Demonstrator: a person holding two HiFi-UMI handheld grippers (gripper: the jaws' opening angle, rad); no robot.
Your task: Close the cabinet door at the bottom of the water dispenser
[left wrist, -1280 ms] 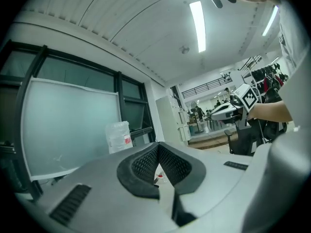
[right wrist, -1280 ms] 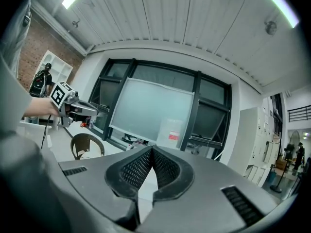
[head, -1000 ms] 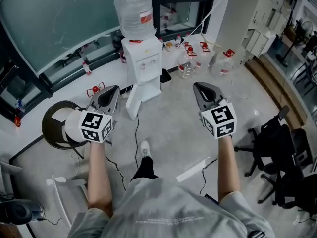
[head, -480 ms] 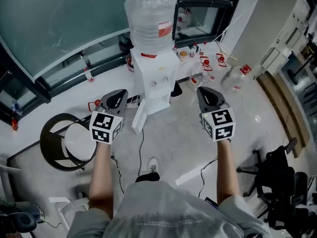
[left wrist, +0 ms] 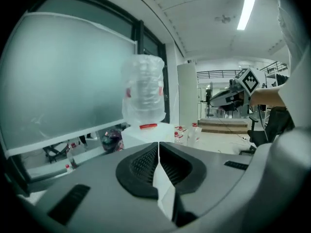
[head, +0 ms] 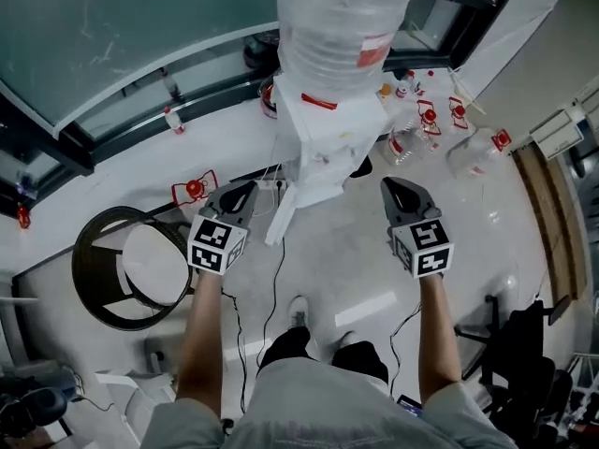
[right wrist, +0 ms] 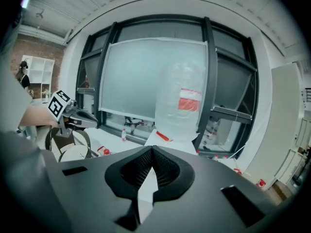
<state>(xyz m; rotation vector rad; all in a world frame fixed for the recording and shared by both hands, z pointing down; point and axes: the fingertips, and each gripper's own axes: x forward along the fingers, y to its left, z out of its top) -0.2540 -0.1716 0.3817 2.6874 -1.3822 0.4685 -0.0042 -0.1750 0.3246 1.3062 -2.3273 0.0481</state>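
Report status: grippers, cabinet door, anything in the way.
Left gripper shut, empty; right gripper shut, empty. Cabinet door under the water dispenser open, untouched. Cable on floor before it.

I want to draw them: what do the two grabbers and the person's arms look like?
The left gripper and right gripper are grey wedges with black ridged pads and a white cube of black square markers. The person wears a grey short-sleeved T-shirt.
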